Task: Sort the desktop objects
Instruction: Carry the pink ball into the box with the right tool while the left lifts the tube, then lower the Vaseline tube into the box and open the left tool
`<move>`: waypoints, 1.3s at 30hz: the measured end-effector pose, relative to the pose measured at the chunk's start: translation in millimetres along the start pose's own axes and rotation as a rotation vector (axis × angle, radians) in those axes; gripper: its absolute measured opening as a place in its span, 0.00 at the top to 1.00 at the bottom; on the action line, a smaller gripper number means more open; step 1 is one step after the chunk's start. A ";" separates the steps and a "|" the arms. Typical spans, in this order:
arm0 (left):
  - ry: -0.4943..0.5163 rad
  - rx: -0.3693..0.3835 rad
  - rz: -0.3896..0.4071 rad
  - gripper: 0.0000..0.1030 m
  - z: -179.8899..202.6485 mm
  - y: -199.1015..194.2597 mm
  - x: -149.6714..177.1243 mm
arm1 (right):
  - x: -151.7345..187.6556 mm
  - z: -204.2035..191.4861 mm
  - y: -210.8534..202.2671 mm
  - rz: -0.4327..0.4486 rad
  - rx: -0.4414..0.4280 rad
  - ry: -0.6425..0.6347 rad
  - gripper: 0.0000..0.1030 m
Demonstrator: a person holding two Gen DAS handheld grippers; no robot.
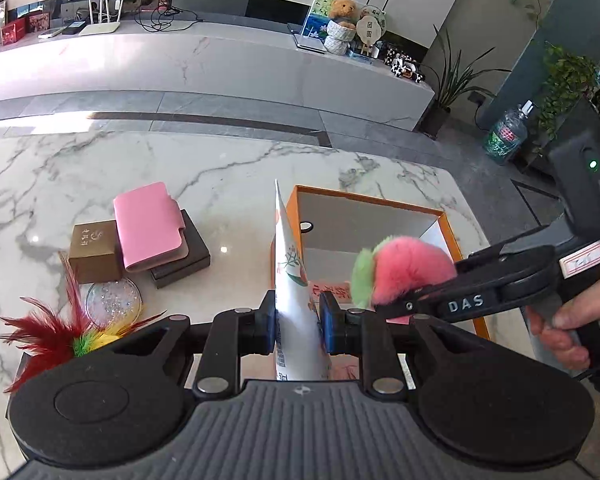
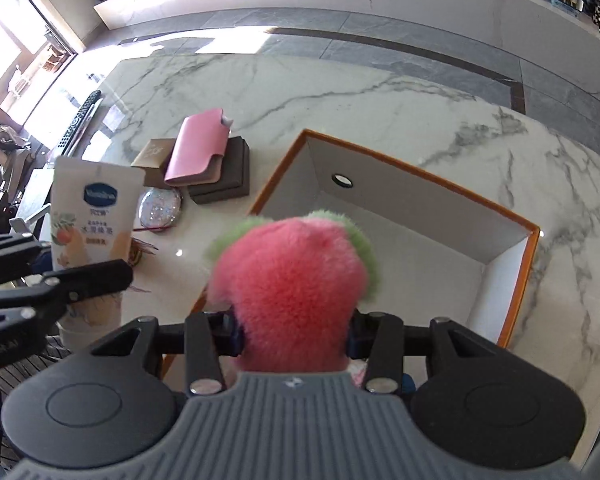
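My left gripper is shut on a white Vaseline lotion tube, held upright above the table beside the left wall of the orange-rimmed white box. The tube also shows in the right wrist view, with the left gripper clamped on it. My right gripper is shut on a fluffy pink and green pompom, held over the near part of the box. In the left wrist view the pompom and right gripper hang over the box.
On the marble table left of the box lie a pink wallet on a dark box, a brown gift box, a glittery round disc and a red feather toy. A remote lies at the far left edge.
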State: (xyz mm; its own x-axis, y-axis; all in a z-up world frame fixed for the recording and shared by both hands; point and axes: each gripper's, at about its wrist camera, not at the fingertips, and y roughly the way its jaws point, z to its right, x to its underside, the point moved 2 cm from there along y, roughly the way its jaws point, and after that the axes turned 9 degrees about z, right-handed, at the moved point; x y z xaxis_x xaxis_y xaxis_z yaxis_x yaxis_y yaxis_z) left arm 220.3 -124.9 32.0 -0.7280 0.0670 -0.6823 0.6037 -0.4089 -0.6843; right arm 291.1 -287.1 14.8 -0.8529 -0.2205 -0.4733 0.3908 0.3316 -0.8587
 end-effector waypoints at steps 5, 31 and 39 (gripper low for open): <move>0.010 -0.004 -0.023 0.76 8.0 4.0 1.7 | 13.2 12.7 42.0 -0.069 0.026 0.051 0.55; 0.053 0.011 -0.042 0.76 7.4 -4.5 -7.3 | 39.1 18.5 74.4 -0.132 0.064 0.207 0.04; 0.067 0.031 -0.052 0.76 22.4 2.2 -10.0 | 31.4 26.8 7.7 0.007 0.034 0.196 0.03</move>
State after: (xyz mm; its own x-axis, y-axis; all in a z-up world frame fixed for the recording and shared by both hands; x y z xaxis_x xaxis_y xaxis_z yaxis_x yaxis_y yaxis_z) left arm 221.6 -146.9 43.0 -0.7341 0.1492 -0.6625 0.5546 -0.4313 -0.7116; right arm 276.6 -316.1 -12.0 -0.8998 -0.0344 -0.4350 0.4057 0.3008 -0.8631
